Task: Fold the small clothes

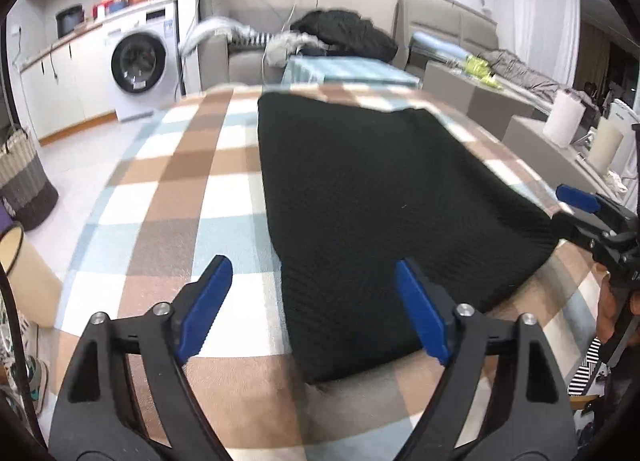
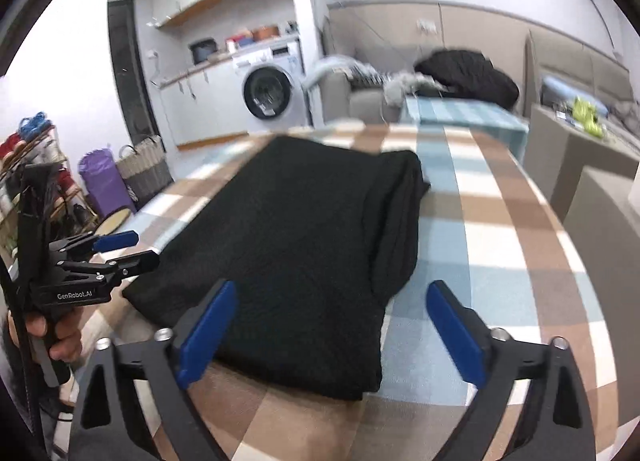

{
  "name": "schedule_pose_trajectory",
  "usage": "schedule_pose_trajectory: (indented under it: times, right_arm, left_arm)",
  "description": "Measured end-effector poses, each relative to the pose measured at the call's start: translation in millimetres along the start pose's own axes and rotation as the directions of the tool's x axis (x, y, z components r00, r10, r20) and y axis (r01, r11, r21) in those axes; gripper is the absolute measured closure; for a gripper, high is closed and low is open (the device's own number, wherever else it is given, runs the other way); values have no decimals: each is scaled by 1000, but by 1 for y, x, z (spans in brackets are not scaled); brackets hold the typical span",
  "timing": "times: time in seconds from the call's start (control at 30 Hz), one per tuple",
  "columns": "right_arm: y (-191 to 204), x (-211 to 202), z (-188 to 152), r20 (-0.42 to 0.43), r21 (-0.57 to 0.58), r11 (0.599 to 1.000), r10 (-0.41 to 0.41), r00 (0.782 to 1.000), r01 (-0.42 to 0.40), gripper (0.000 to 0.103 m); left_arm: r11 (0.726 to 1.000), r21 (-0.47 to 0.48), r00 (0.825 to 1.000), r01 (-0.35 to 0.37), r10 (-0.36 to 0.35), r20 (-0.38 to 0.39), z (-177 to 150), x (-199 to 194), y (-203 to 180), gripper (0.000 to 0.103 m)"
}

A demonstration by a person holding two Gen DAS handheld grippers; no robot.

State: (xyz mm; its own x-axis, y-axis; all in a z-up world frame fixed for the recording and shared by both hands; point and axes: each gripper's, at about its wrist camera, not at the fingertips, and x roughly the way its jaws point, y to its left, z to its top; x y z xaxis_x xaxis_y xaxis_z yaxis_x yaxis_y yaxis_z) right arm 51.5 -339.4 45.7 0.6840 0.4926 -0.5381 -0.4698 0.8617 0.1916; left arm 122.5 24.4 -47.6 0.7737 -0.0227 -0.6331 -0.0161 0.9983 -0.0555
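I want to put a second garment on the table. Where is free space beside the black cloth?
Free checked tablecloth lies between the folded black knitted garment and the table's edge toward the white washing machine. Another bare strip borders the garment's opposite side.

I see a black textured knit garment (image 1: 380, 201), my black grippers' blue fingers (image 1: 208, 309), brown, white and pale-blue checked tablecloth (image 1: 172, 189), white washing machine (image 1: 140, 61), purple bag (image 2: 105, 177).

Left claw (image 1: 314, 305) and right claw (image 2: 332, 335) both gape wide with nothing between the blue pads, tilted downward over the bench's near edge. A hand (image 2: 48, 335) grips the left claw's handle.
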Motion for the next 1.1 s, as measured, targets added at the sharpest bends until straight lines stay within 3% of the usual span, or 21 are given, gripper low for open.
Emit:
schedule_pose_trajectory:
  times: [0.23,0.63,1.1]
  right_arm:
    - [-2,-22,-15,65,35,998,40,997,-42,0]
    - [4,-43,-39,195,-13,999,41,980,-40,0]
    - [-3,-37,-42,189,10,997,80,979,-83,0]
  left_arm:
    - [1000,12,995,-7,6,104,-15,-32,-13,1]
    - [999,-42,982,-13,20,185,-39,-57,-7,1]
    - [999,-33,978,-20,26,208,-44,-52,-6,1]
